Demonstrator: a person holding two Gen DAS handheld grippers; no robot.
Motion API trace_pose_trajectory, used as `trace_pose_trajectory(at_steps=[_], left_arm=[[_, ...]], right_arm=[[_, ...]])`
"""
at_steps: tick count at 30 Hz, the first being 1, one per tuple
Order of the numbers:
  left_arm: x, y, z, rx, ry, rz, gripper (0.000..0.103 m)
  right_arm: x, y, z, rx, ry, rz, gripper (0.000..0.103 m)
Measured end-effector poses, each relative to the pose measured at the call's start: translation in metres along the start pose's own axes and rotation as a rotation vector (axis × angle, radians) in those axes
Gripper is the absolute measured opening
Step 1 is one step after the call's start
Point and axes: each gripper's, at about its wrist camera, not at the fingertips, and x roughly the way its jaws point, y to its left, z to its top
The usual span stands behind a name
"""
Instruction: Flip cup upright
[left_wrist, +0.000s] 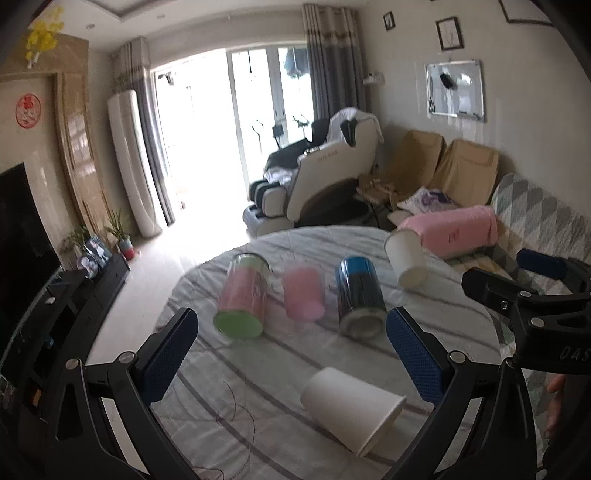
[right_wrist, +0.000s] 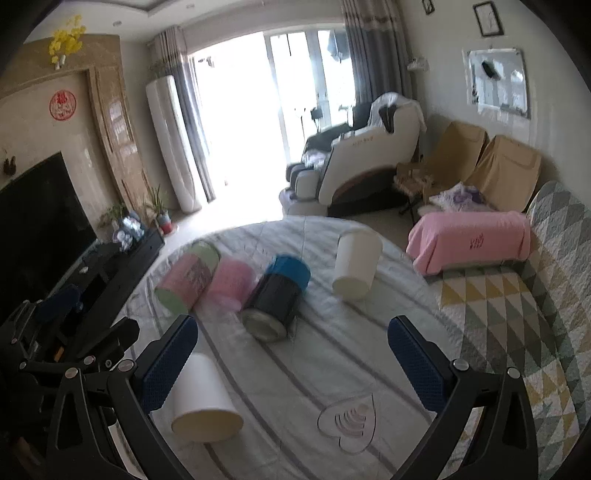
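A white paper cup (left_wrist: 352, 408) lies on its side on the round table, near my left gripper (left_wrist: 291, 356), which is open and empty above it. In the right wrist view this cup (right_wrist: 203, 402) lies beside the left finger of my right gripper (right_wrist: 293, 363), also open and empty. A second white cup (left_wrist: 406, 260) (right_wrist: 356, 264) lies on its side at the table's far right. The right gripper shows at the right edge of the left wrist view (left_wrist: 524, 284).
On the striped tablecloth (left_wrist: 280, 417) lie a pink-and-green can (left_wrist: 243, 297) (right_wrist: 186, 277), a pink cup (left_wrist: 303, 293) (right_wrist: 231, 282) and a blue-and-black can (left_wrist: 360, 295) (right_wrist: 277, 295). A quilted sofa (right_wrist: 517, 314) with a pink bundle (right_wrist: 471, 240) stands at right.
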Motion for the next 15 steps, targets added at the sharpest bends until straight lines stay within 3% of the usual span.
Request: trace_pose_trajectory(at_steps=[6,15], left_arm=[[-0.0077,-0.0013,0.0035,-0.011,-0.051,0.011,0.103],[-0.0068,-0.0099,0.0067,0.020,-0.056,0.011,0.103]], right_arm=[[-0.0118,0.0085,0.0050,-0.048,-0.104,-0.007,0.103],[-0.0062,-0.0006,0.0072,-0.037,-0.089,-0.014,0.103]])
